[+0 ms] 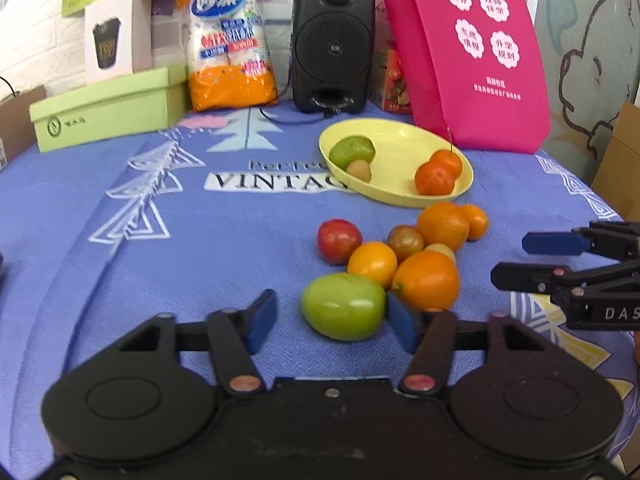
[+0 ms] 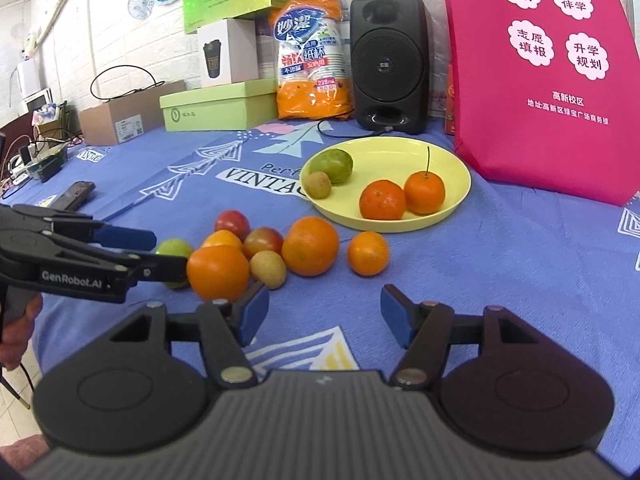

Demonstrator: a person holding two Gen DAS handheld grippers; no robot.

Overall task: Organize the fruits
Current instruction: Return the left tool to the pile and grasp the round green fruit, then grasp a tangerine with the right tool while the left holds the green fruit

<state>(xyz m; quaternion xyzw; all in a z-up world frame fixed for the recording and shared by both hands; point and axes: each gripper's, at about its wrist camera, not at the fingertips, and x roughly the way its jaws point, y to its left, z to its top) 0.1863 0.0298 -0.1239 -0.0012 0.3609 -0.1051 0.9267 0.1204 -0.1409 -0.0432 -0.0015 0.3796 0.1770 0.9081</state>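
My left gripper (image 1: 332, 320) is down on the blue cloth with a green fruit (image 1: 344, 306) between its blue pads. The right pad touches the fruit, the left pad stands a little off it, so the jaws are open. That fruit is the nearest of a pile of oranges (image 1: 426, 280) and red and yellow fruits (image 1: 339, 240). Behind the pile, a yellow plate (image 1: 400, 140) holds a green fruit (image 1: 352, 152), a small brownish one and two tangerines (image 1: 434, 178). My right gripper (image 2: 324, 318) hovers open and empty just right of the pile (image 2: 310, 246).
At the table's back stand a black speaker (image 1: 332, 44), a pink bag (image 1: 480, 52), an orange pack of paper cups (image 1: 230, 44) and a green box (image 1: 108, 110). A cable lies by the speaker. A dark flat device (image 2: 76, 194) lies at the left.
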